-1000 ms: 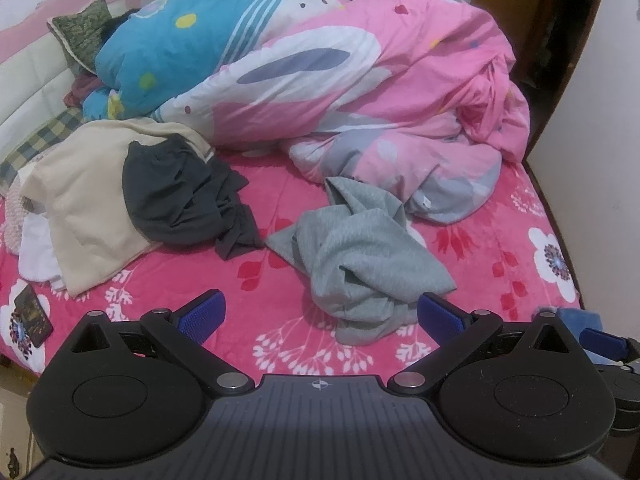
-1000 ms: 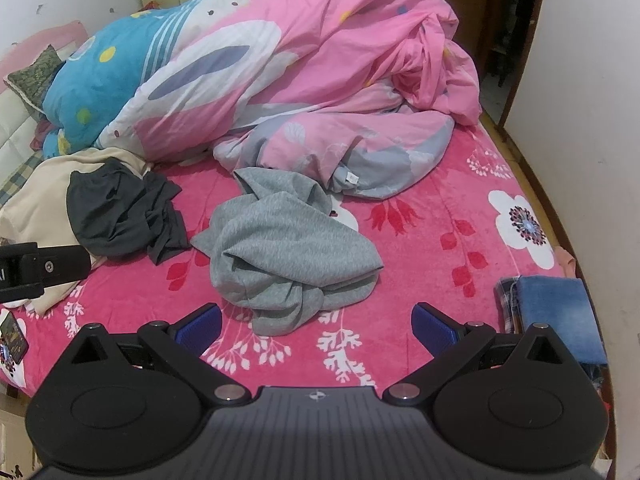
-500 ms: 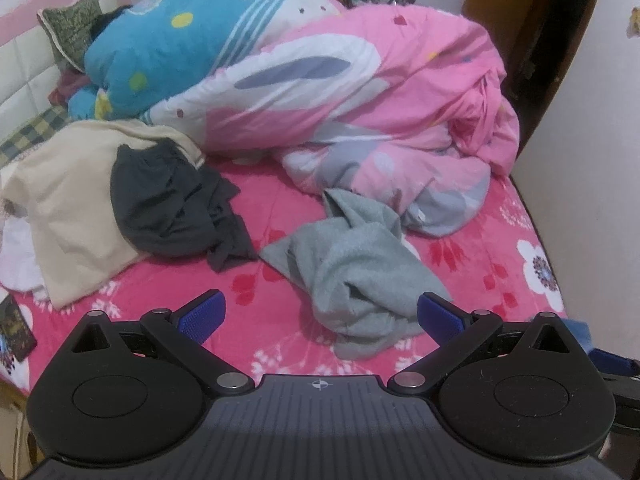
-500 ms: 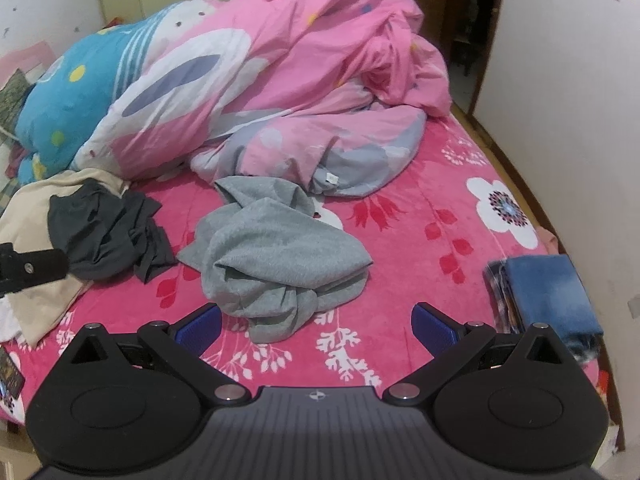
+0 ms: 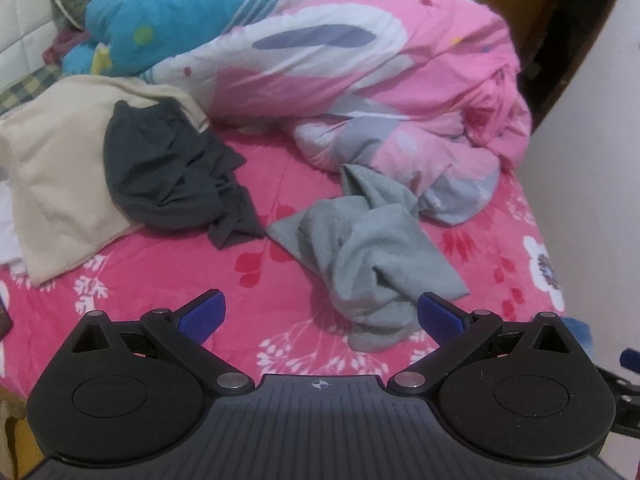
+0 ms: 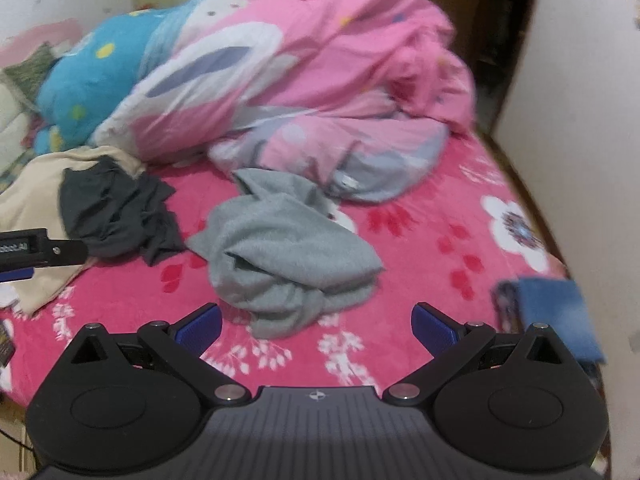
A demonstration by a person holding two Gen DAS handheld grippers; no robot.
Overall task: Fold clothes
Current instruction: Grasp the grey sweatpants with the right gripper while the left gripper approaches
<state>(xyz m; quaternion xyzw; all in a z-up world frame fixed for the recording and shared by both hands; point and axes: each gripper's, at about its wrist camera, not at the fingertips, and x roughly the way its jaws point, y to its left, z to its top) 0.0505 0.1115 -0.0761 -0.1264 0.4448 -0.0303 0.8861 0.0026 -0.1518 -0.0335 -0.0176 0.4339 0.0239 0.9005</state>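
A crumpled grey garment (image 5: 360, 256) (image 6: 280, 256) lies in the middle of the pink flowered bed (image 5: 168, 280) (image 6: 420, 292). To its left a dark grey garment (image 5: 168, 176) (image 6: 116, 212) rests partly on a cream garment (image 5: 52, 176) (image 6: 28, 196). My left gripper (image 5: 320, 316) is open and hovers above the bed's near edge, short of the grey garment. My right gripper (image 6: 316, 326) is open too, just in front of the same garment. Neither holds anything. The left gripper's body (image 6: 36, 248) pokes into the right wrist view at the left edge.
A bunched pink, white and blue duvet (image 5: 340, 64) (image 6: 280, 80) fills the back of the bed. Folded blue denim (image 6: 556, 316) sits at the bed's right edge. A white wall (image 5: 592, 160) stands close on the right, with a dark doorway (image 5: 552, 20) behind.
Both grippers have drifted slightly; the scene shifts in both views and the right wrist view is blurred by motion. The clothes lie as before, and both grippers stay open.
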